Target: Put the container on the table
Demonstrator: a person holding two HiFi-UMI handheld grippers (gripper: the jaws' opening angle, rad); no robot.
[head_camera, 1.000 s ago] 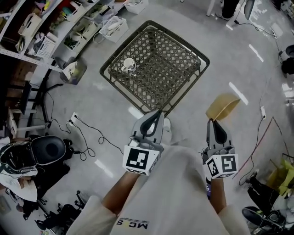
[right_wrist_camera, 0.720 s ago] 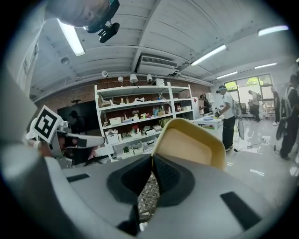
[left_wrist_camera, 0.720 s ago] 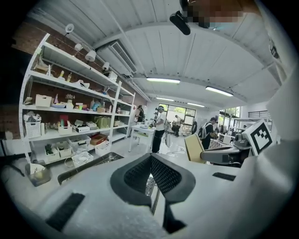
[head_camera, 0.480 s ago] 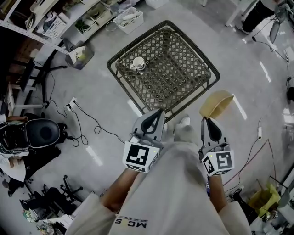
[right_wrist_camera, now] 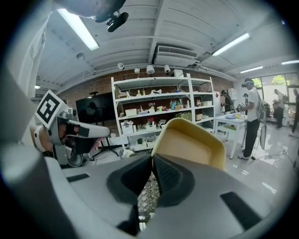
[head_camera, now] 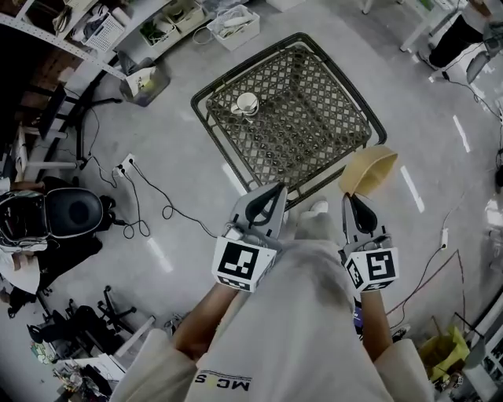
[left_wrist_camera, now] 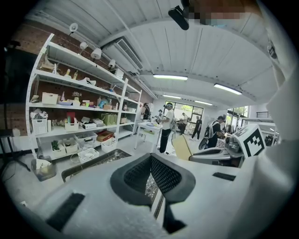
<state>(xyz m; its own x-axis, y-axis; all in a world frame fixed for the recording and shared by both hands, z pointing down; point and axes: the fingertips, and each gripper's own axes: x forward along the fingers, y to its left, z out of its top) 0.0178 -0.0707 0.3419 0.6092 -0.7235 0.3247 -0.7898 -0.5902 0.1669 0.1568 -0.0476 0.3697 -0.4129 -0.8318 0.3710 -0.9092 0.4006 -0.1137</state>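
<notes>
A dark wire-mesh table (head_camera: 314, 110) stands on the grey floor ahead, with a white cup (head_camera: 247, 103) on its far left part. My right gripper (head_camera: 351, 200) is shut on the rim of a yellow container (head_camera: 369, 169), held tilted up at the table's near right edge. In the right gripper view the container (right_wrist_camera: 191, 144) rises just beyond the shut right gripper (right_wrist_camera: 152, 158). My left gripper (head_camera: 277, 188) is shut and holds nothing, near the table's front corner. The left gripper view shows the left gripper (left_wrist_camera: 150, 158) with its jaws together and the table (left_wrist_camera: 93, 161) low beyond.
Shelving with bins (head_camera: 110, 31) lines the upper left, and a white basket (head_camera: 232, 23) sits on the floor behind the table. Cables and a power strip (head_camera: 126, 165) trail at left near an office chair (head_camera: 71, 212). People stand by a white table (left_wrist_camera: 152, 128) far off.
The table has drawn nearer to both grippers. The held container now reaches the table's near right edge. Both grippers stay shut.
</notes>
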